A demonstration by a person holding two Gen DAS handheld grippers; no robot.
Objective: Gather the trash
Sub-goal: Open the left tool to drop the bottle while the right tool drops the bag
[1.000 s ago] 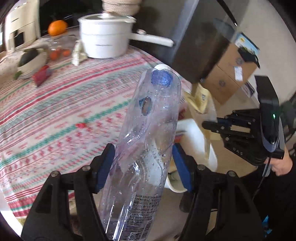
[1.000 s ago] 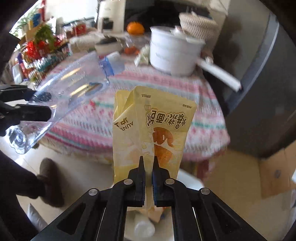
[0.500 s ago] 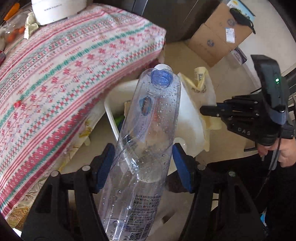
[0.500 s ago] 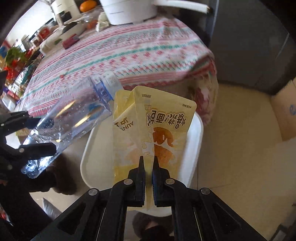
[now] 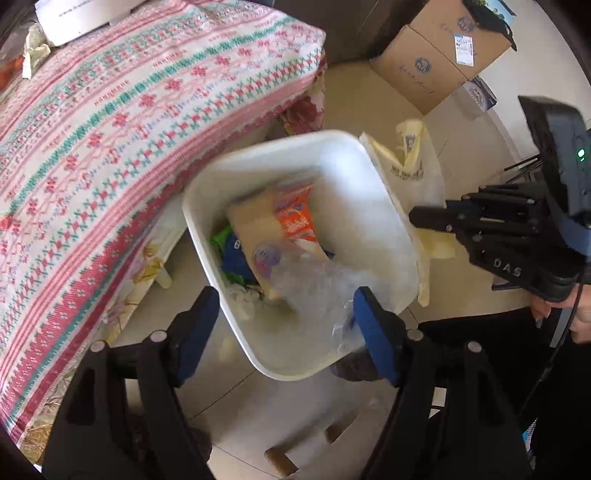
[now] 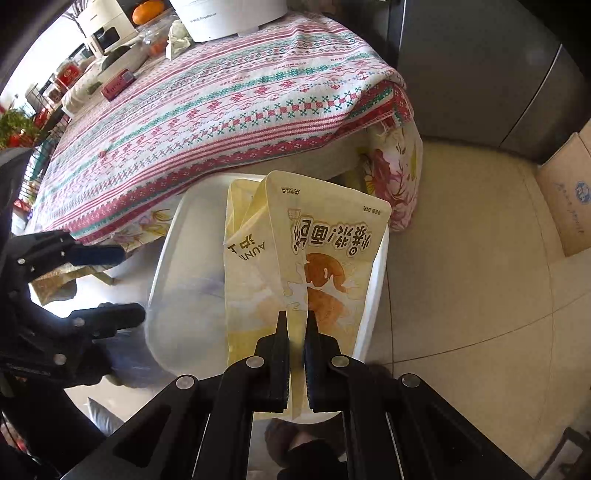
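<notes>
A white trash bin (image 5: 258, 157) stands on the floor beside the table, with wrappers inside. The clear plastic bottle (image 5: 310, 284) is a blur, lying cap-first in the bin, its base near my right-hand blue pad. My left gripper (image 5: 286, 328) hangs over the bin's near rim. Its jaws are opening and neither pad presses on the bottle. My right gripper (image 6: 295, 332) is shut on the lower edge of a yellow snack bag (image 6: 325, 251), which it holds upright above the bin (image 6: 170, 243). In the left wrist view that bag (image 5: 406, 166) hangs just past the bin's far rim.
The table with its striped red and green cloth (image 5: 110, 129) overhangs the bin on the left. A cardboard box (image 5: 436, 55) sits on the tiled floor beyond, next to a grey cabinet (image 6: 480, 66). A white pot (image 6: 229, 14) and food items stand on the table's far side.
Both grippers have come down from table height to over the bin. The left jaws have widened and the bottle has slipped out of them into the bin. The yellow bag stays gripped.
</notes>
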